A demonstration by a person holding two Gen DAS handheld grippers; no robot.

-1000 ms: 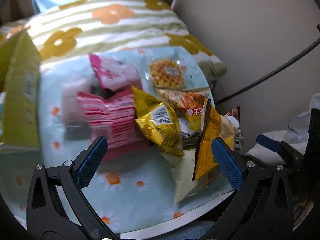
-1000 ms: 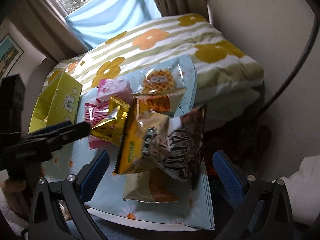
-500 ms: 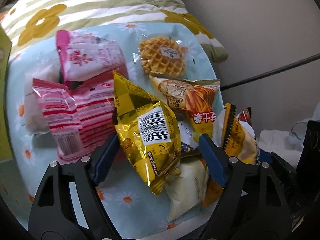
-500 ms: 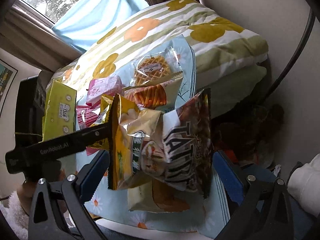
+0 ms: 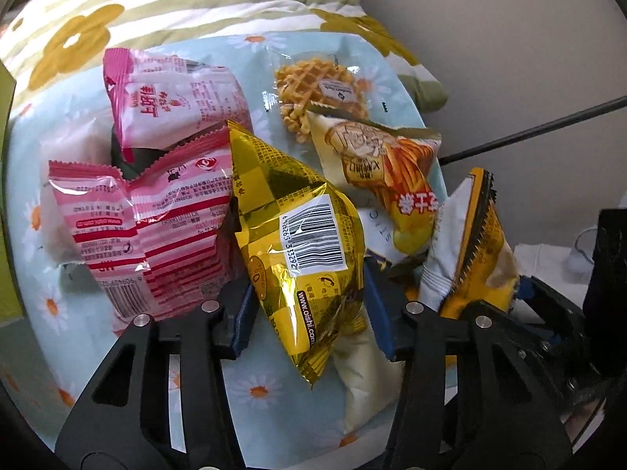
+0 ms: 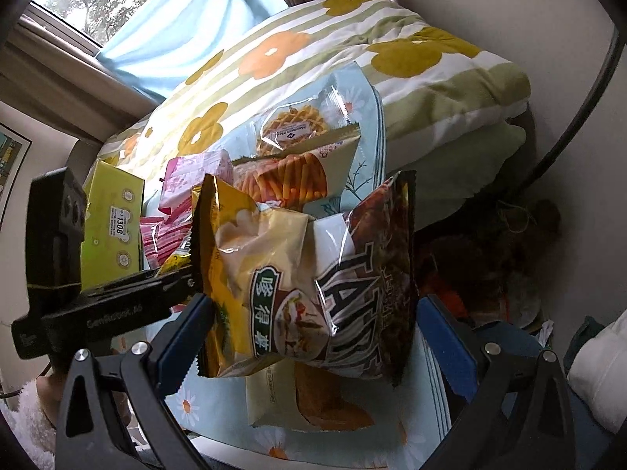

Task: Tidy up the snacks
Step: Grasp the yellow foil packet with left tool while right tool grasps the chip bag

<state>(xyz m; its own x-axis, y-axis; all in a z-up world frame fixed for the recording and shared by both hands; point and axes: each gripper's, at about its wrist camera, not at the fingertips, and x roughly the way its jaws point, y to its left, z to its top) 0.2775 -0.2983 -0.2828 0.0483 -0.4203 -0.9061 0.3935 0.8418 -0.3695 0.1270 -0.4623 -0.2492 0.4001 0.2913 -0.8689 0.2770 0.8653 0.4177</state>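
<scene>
Snack bags lie piled on a daisy-print cloth [image 5: 258,387]. My left gripper [image 5: 309,309] is shut on a shiny gold snack bag [image 5: 298,243] with a barcode, its blue pads pressing both sides. My right gripper [image 6: 317,329] is shut on a yellow-and-brown chip bag [image 6: 305,286], held upright above the cloth; that bag also shows in the left wrist view [image 5: 474,246]. Pink striped bags [image 5: 156,219], a pink bag [image 5: 176,102], a waffle pack [image 5: 321,90] and a fries bag [image 5: 388,172] lie behind.
A yellow-green box [image 6: 113,219] stands at the cloth's left side. A flowered quilt [image 6: 352,58] lies behind the snacks. A pale bag [image 6: 301,403] lies flat under the held chip bag. A black cable [image 5: 529,133] runs along the wall at right.
My left gripper moved forward and closed on the gold bag. My right gripper closed in on the chip bag and holds it a little higher and nearer.
</scene>
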